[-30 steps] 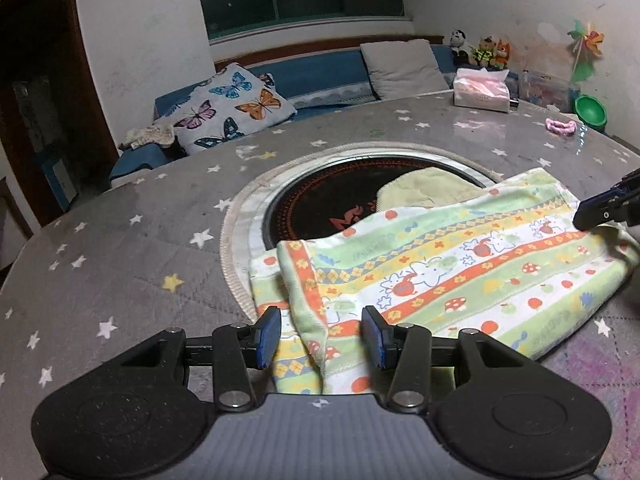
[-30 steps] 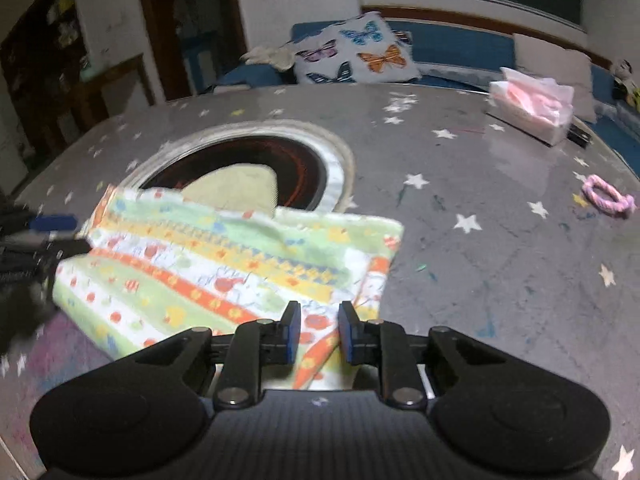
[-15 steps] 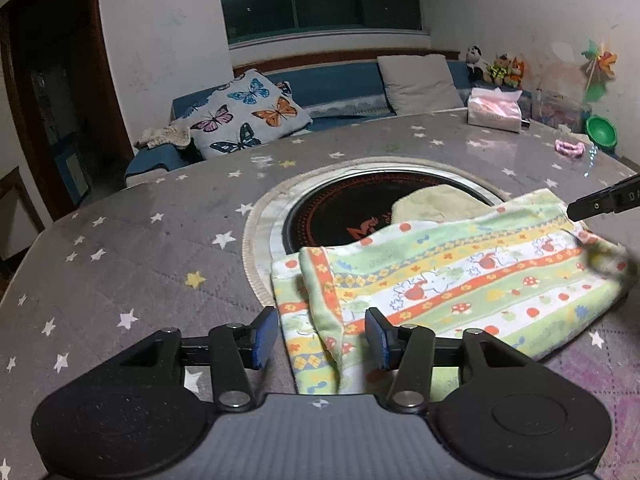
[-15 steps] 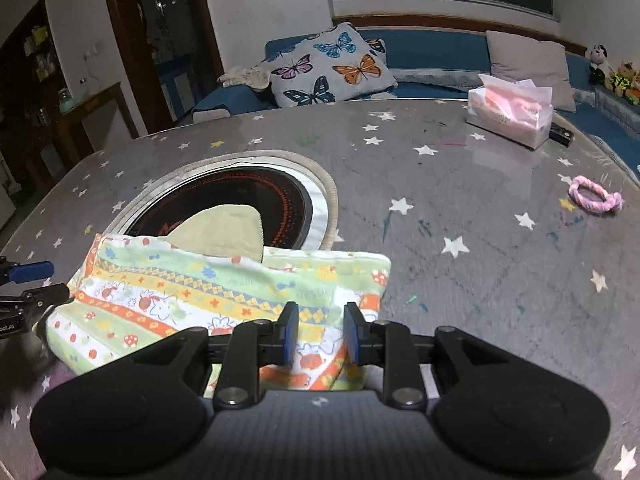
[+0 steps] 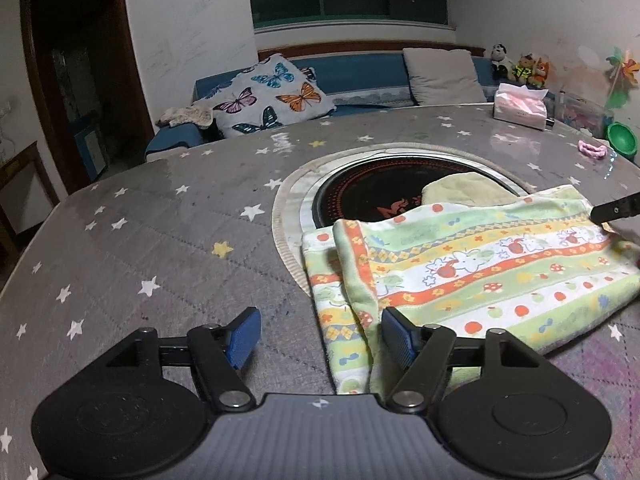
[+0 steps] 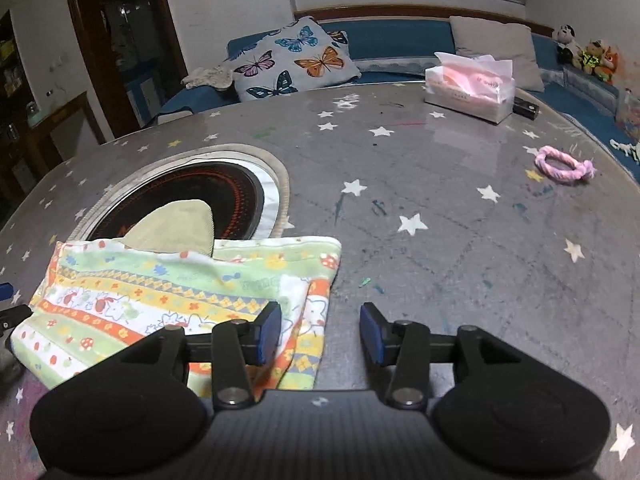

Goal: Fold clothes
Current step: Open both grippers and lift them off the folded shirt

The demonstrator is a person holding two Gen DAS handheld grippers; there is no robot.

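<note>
One striped cloth [image 5: 472, 276] lies folded, seemingly over one yellowish piece [image 6: 176, 226]; two grippers gape

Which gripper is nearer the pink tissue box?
Right. The right gripper is at the cloth's end on the tissue box's side; the left gripper is at the cloth's opposite end.

folded cloth [image 6: 180, 292] on table [image 6: 440, 200], partly over round inset [image 6: 192, 192], tissue box [image 6: 470, 88] behind

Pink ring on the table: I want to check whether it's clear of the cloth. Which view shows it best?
The right wrist view: the pink ring lies whole and sharp, far from the cloth. The left wrist view shows it small and blurred at the table's far edge.
</note>
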